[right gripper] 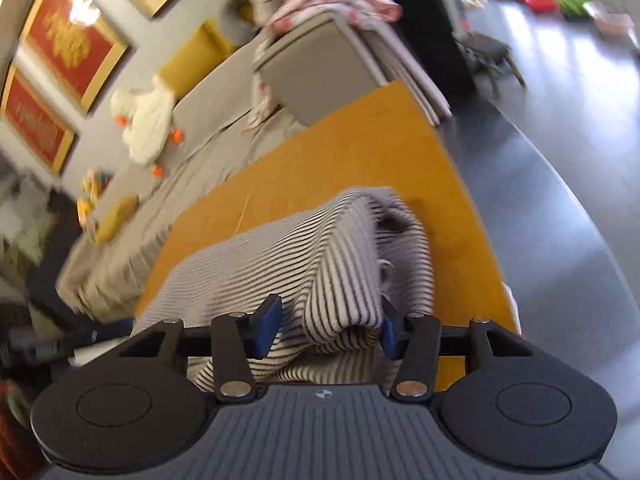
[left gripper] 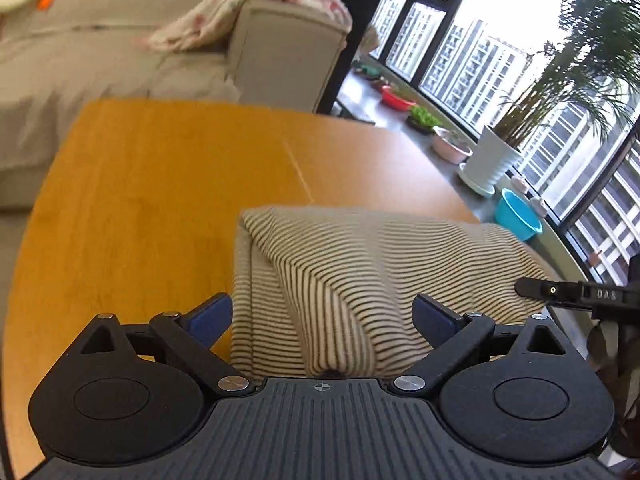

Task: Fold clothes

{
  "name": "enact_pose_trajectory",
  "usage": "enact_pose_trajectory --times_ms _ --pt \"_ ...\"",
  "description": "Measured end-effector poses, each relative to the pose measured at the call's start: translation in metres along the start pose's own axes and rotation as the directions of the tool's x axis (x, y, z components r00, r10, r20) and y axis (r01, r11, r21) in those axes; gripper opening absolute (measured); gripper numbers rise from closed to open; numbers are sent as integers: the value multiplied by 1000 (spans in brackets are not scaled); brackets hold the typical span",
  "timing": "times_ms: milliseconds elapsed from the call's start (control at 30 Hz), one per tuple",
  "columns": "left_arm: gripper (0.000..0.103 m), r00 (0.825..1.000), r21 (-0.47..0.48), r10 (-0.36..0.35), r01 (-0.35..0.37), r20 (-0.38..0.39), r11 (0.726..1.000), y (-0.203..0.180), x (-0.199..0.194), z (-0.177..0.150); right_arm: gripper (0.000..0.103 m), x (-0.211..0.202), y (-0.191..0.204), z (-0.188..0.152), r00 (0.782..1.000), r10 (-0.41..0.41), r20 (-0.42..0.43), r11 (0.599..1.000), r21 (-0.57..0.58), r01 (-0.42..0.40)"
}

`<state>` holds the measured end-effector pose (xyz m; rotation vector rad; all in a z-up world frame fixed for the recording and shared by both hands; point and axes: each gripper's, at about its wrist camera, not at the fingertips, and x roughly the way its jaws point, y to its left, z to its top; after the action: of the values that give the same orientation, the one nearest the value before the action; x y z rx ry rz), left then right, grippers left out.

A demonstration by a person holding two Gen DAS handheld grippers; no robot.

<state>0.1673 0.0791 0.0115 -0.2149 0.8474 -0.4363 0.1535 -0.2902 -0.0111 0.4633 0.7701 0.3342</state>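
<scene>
Gaping left gripper (left gripper: 322, 316) jaws | right gripper (right gripper: 330, 330) bracketing striped garment (right gripper: 320, 264)

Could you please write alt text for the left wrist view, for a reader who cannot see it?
The left gripper hangs open over a folded striped garment lying on an orange wooden table. The right gripper's tip reaches the garment's right edge; a grey sofa and tall windows stand behind.

A grey sofa (left gripper: 120, 60) with a floral blanket (left gripper: 248, 8) over its arm stands behind the orange surface (left gripper: 160, 184), while a potted palm (left gripper: 496, 156) and a blue bowl (left gripper: 518, 216) sit by the window.
</scene>
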Motion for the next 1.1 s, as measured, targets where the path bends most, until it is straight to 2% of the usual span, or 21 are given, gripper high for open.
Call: enact_pose_trajectory --times_ms 33,67,100,167,233,300,367,433,567,633,733,800,833,867,900,933,967,1000,1067,1100 --pt "92 1000 -8 -18 18 -7 1000 1 7 0 46 5 7 0 1000 -6 4 999 -47 6" --pt "77 999 -17 -37 37 -14 999 2 13 0 44 10 12 0 1000 -6 6 997 -80 6" --pt "67 998 -20 -55 55 -20 998 1 19 2 43 15 16 2 1000 -4 7 994 -108 5" --pt "65 997 -8 -74 73 -23 997 -3 30 7 33 27 21 8 1000 6 8 990 -140 -5" --pt "58 999 27 -46 46 -5 999 -5 34 15 28 40 27 19 1000 1 19 985 -170 3" --pt "43 999 21 -43 43 17 999 -1 29 26 21 46 34 33 999 0 45 981 -193 9" --pt "40 996 14 -78 78 51 997 2 10 32 19 40 42 45 997 25 76 979 -206 -8" --pt "40 991 46 -97 94 86 995 0 -11 28 19 23 52 46 993 77 94 970 -236 -53" --pt "40 989 69 -112 105 97 992 1 -34 8 19 -5 64 26 989 126 78 956 -275 -100" --pt "40 992 60 -100 96 74 994 5 -30 -6 19 -9 64 13 990 128 59 955 -276 -107" --pt "42 998 37 -53 51 29 998 18 -14 -24 20 4 55 -7 997 69 29 961 -270 -59" --pt "49 999 17 -37 37 23 999 23 -9 -31 23 17 46 -19 1000 18 -7 968 -251 -19" --pt "51 999 15 -31 30 26 999 24 -10 -31 24 16 42 -22 1000 24 1 970 -243 -23" --pt "57 999 26 -14 13 31 1000 22 -12 -32 27 13 39 -22 999 32 6 970 -239 -29" --pt "63 999 48 9 -11 38 999 19 -16 -32 39 9 39 -22 1000 22 6 970 -240 -20" --pt "65 998 72 32 -35 46 997 16 -20 -33 44 5 39 -22 1000 4 12 968 -252 -1" --pt "70 997 97 53 -58 54 994 12 -24 -34 55 1 40 -22 1000 -16 19 961 -274 20" --pt "73 996 112 67 -74 65 991 9 -28 -34 72 -3 40 -22 999 -41 27 953 -298 47" --pt "74 993 117 76 -87 90 989 4 -38 -35 86 -12 40 -23 995 -86 52 941 -325 98" --pt "76 992 109 62 -74 108 991 1 -46 -34 88 -18 39 -23 993 -95 65 937 -330 111"
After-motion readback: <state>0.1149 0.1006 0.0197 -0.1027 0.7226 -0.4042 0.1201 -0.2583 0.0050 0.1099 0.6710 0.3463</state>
